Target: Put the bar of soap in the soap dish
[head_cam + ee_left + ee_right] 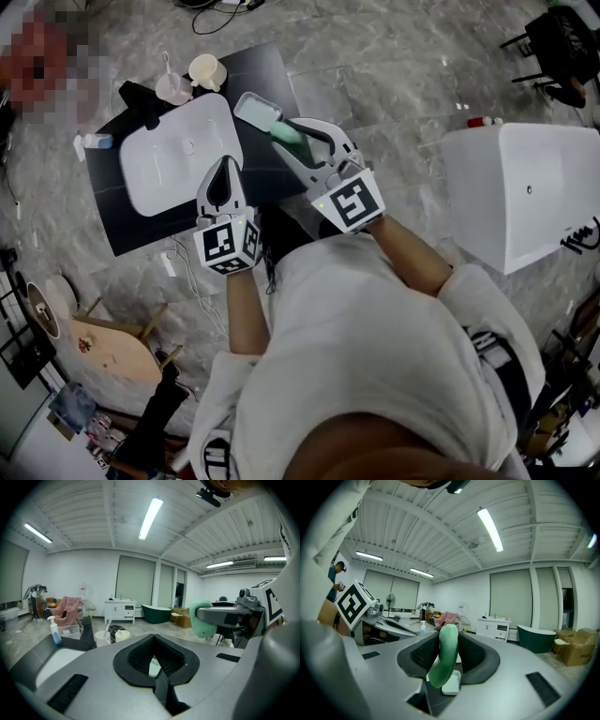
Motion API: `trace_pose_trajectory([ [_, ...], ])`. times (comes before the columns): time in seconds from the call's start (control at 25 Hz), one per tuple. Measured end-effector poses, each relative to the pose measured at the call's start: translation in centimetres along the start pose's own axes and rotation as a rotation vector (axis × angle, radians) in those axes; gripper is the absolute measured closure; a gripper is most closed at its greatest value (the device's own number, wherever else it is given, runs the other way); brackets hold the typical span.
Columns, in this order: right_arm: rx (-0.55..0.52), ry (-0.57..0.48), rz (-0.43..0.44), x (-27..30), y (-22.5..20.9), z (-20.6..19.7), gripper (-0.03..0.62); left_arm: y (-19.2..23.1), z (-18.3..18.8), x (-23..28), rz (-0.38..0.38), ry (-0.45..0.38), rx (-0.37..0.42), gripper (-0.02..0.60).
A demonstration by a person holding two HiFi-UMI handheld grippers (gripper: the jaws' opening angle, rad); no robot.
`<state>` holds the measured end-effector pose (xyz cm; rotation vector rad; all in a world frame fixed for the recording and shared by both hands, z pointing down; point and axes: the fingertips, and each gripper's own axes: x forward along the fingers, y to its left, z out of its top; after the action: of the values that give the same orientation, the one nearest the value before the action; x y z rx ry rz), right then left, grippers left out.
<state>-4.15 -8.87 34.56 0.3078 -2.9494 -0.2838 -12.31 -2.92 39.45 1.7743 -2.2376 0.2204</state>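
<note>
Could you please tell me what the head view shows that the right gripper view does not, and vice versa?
Only the head view: the soap dish on the black table, the white bathtub and a wooden stool. Only the right gripper view: a dark green bathtub, a white cabinet and cardboard boxes. Both: the green bar of soap clamped in the right hand-held gripper, and the left hand-held gripper.

Black table point(258, 70) on grey marble floor point(394, 66), white basin point(178, 159), cream cup point(206, 71), soap dish point(257, 111) on it
</note>
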Motion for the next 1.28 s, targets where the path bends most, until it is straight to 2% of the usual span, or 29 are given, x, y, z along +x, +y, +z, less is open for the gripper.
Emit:
trace_pose_trajectory([
  [0.52, 0.025, 0.176, -0.159, 8.5, 1.5, -2.9, 0.468, 6.9, -1.9, 5.9, -0.246, 0.109, 0.041, 0.565],
  [0.96, 0.055, 0.316, -0.372, 10.6, 1.4, -6.3, 0.468, 7.9, -4.5, 10.0, -0.479, 0.191, 0.137, 0.565],
  [1.28, -0.019, 0.433, -0.424, 12.1, 2.0, -8.5, 0.468, 8.9, -6.3, 11.1, -0.57, 0.217, 0.161, 0.565],
])
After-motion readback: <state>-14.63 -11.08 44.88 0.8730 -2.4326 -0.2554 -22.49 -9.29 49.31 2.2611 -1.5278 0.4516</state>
